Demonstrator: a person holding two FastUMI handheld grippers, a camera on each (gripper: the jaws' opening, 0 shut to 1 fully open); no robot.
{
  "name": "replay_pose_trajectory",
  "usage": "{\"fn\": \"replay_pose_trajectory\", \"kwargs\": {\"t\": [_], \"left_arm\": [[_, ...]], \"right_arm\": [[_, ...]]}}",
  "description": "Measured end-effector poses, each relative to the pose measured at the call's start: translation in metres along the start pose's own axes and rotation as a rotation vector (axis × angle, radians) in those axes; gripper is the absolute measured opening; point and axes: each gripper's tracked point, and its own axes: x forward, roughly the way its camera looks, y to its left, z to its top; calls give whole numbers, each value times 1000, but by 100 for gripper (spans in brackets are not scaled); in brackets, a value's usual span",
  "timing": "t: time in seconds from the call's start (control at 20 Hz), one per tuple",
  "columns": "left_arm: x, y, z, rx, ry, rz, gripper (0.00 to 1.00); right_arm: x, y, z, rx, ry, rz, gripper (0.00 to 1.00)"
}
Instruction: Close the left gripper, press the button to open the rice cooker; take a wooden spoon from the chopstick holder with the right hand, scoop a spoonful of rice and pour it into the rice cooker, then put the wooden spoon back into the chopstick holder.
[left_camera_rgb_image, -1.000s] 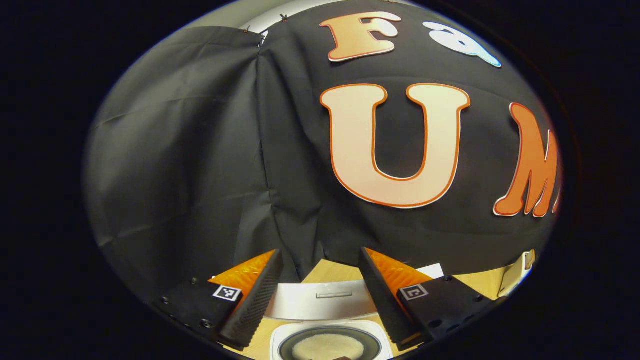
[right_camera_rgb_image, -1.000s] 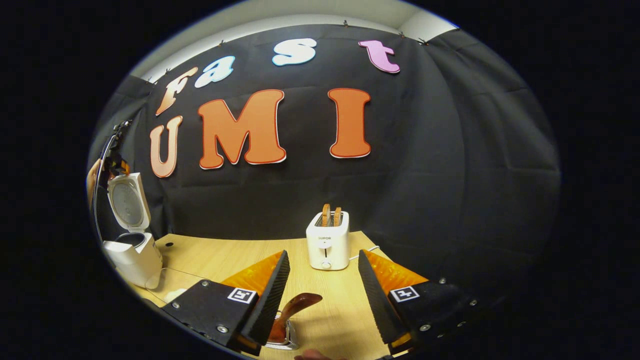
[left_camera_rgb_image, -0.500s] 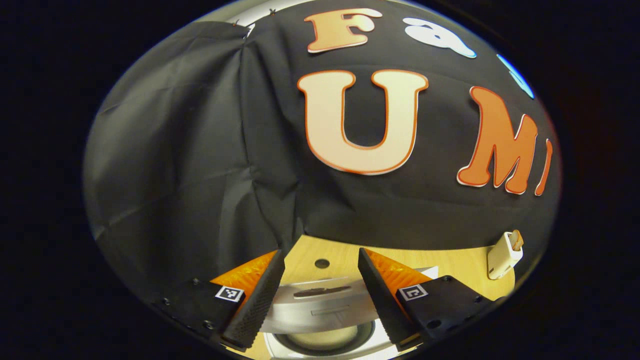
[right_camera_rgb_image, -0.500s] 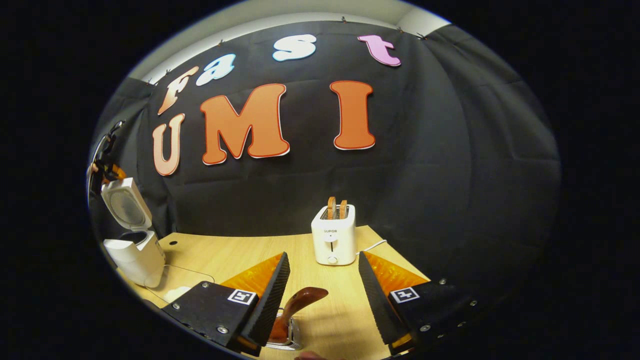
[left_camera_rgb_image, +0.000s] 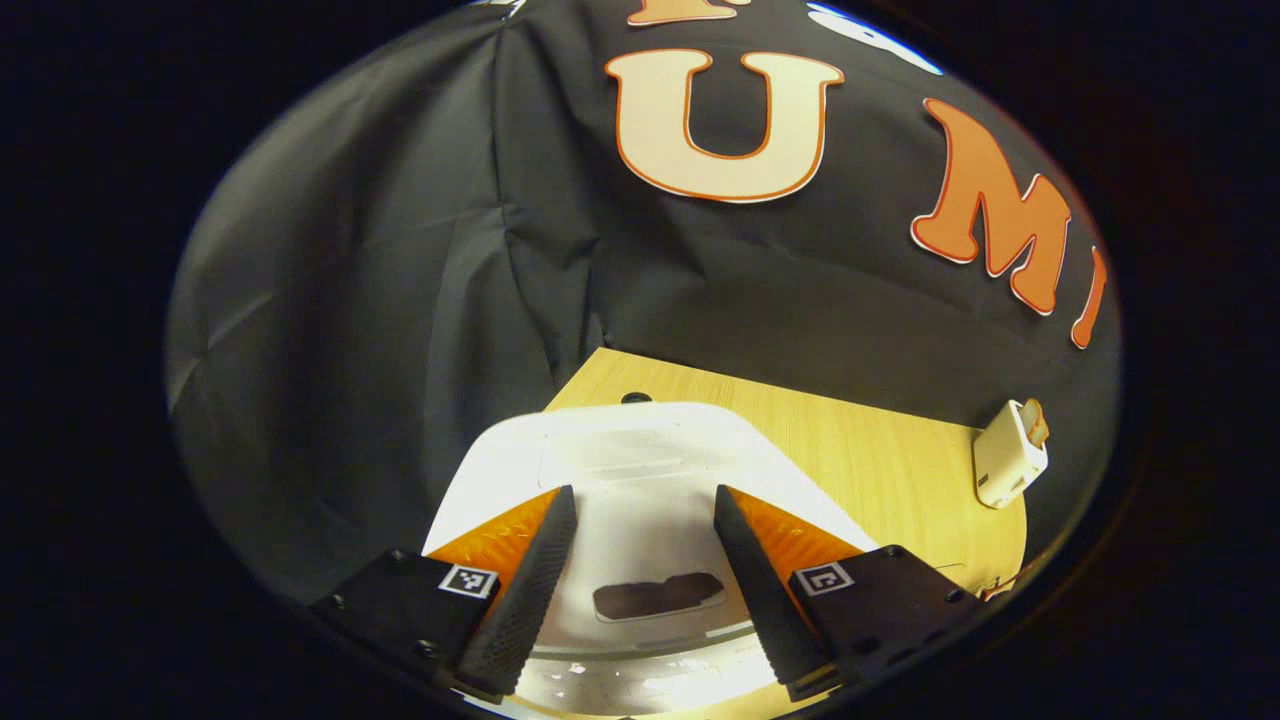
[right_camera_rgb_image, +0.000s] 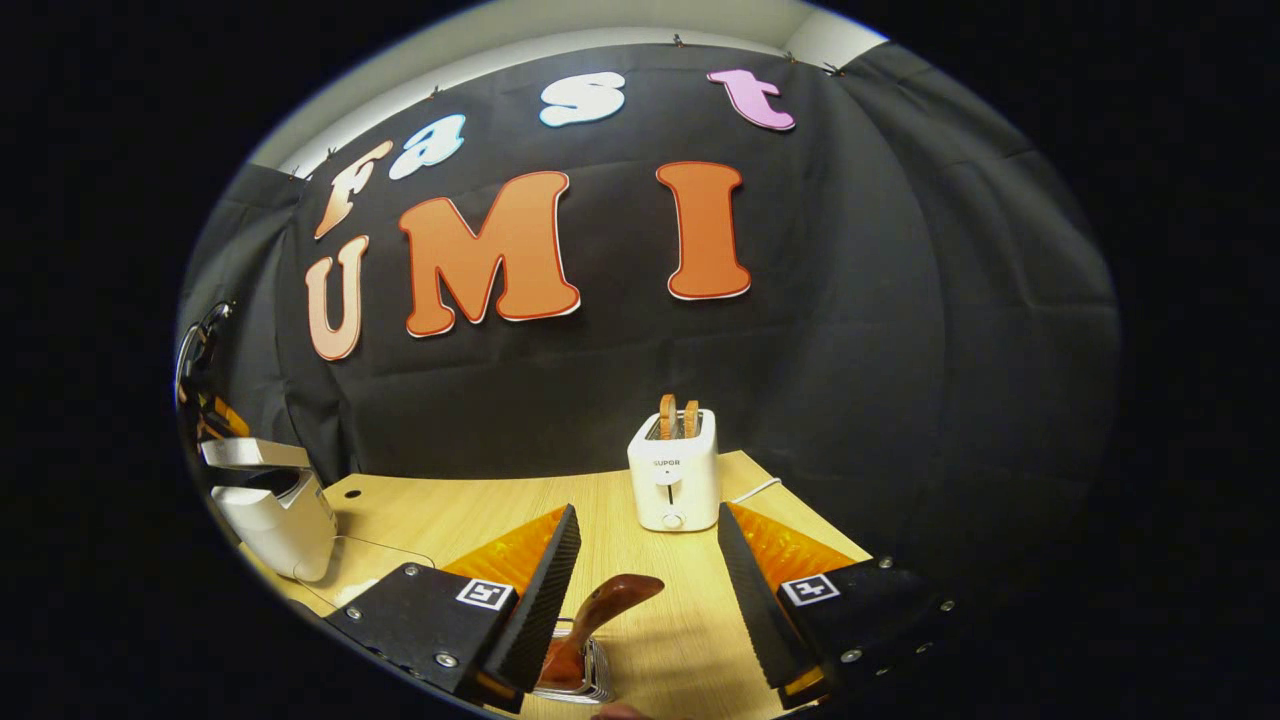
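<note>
Just below the left gripper's (left_camera_rgb_image: 640, 580) parted, empty jaws, rice cooker lid (left_camera_rgb_image: 640, 470).

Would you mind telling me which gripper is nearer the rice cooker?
Left. The left gripper hangs right over the rice cooker lid; the right gripper sits far across the table.

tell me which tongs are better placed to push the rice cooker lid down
Left. The left tongs sit open right above the rice cooker lid. The right tongs are open over the wooden spoon, with the rice cooker far off at that view's edge.
</note>
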Motion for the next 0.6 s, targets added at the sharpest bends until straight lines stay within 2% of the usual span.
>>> {"fn": "replay_pose_trajectory", "kwargs": {"t": [0.05, 0.1, 0.15, 0.2, 0.25, 0.35, 0.45, 0.6], "left_arm": [[2, 2, -2, 38, 27, 12, 92], [-7, 3, 8, 67, 0, 25, 92], [-4, 2, 32, 69, -79, 19, 90], [-12, 4, 40, 60, -34, 28, 88], [-16, 6, 61, 44, -56, 30, 86], [-31, 13, 69, 34, -39, 35, 85], [-18, 10, 49, 30, -38, 52, 86], [-20, 11, 50, 10, -74, 71, 85]], "right_arm": [[1, 2, -2, -5, -2, 5, 82], [3, 5, -4, -8, 3, 10, 82], [4, 9, -5, -8, 7, 24, 82], [3, 14, -2, -5, 4, 38, 82], [3, 18, 0, -1, -1, 51, 82], [0, 24, 4, -3, -16, 69, 82], [-3, 24, 5, -15, -25, 67, 83], [-7, 23, 6, -14, -33, 66, 82]]}}
